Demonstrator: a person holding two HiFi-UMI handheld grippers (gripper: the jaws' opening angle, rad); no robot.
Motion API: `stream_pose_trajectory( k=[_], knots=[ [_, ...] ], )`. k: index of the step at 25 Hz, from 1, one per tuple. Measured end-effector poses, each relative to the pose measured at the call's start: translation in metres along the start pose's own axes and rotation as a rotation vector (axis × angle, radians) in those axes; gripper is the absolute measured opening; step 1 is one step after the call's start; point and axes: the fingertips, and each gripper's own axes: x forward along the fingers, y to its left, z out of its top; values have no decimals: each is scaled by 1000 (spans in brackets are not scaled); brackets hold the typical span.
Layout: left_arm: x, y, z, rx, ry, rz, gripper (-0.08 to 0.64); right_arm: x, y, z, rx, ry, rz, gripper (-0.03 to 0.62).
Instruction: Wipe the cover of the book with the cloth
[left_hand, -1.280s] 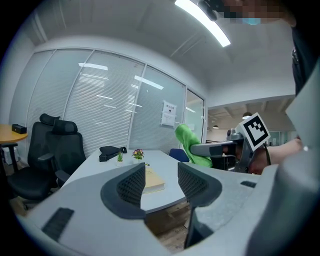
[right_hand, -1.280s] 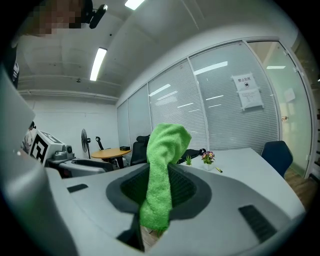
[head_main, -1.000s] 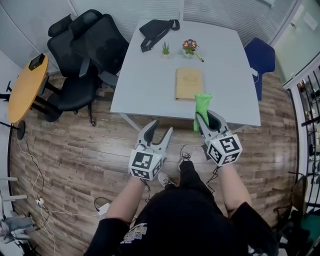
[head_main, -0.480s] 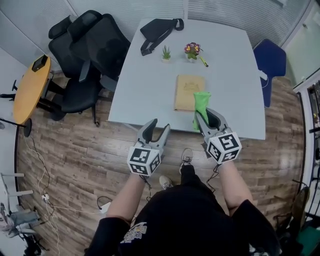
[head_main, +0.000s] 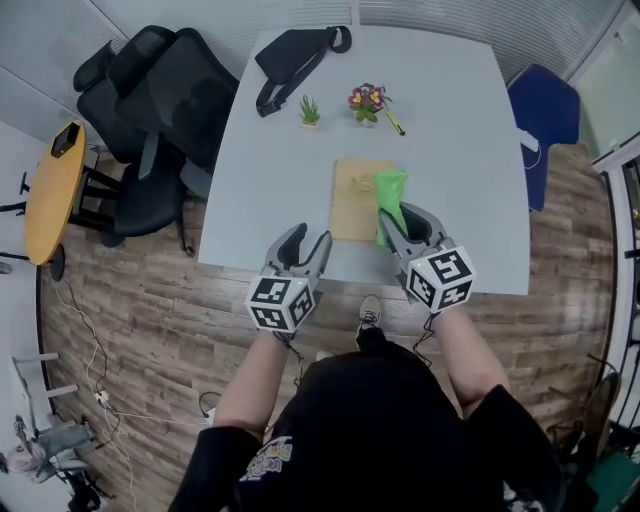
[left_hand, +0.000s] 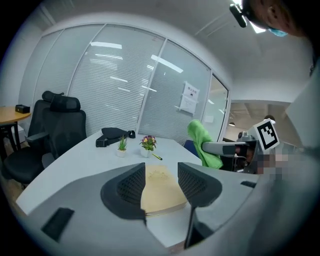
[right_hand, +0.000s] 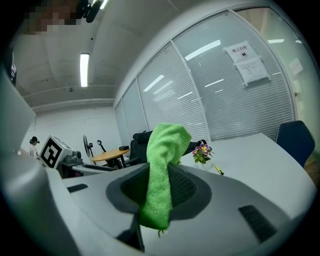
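1. A tan, rectangular hardback book (head_main: 350, 200) with a faint embossed cover lies flat at the middle of the head view. It rests on the pale grey table (head_main: 450, 130), near the table's lower edge.
2. A bright green, fuzzy microfibre cloth (head_main: 389, 195) overlaps the book's right edge. Whether it touches the cover cannot be told.
3. The book's long axis runs from bottom to top of the frame. The cloth is bunched long and narrow and runs the same way.
4. The left gripper (head_main: 310, 236), lower left of the book, points up the frame on a bare forearm. Its jaws stand apart with nothing between them.
5. The right gripper (head_main: 400, 215), just below the book's right side, points likewise. Its jaws are clamped on the cloth, which rises from them and droops over their tips.
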Motion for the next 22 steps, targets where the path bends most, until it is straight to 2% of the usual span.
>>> stream_pose_trajectory(
  k=[7,12,18,22],
  knots=[
    [45,15,-11,-117,71,-8,190,18,-20,2,11,23,28,101],
    [69,25,-28,-143,148,-14,190,23,-31,-4,37,36,18,101],
    [96,46,-49,-165,248,-40,190,30,-39,-13,61,48,-43,101],
    [115,59,-63,-184,324,-90,202,38,-47,-22,98,68,-117,101]
  ],
)
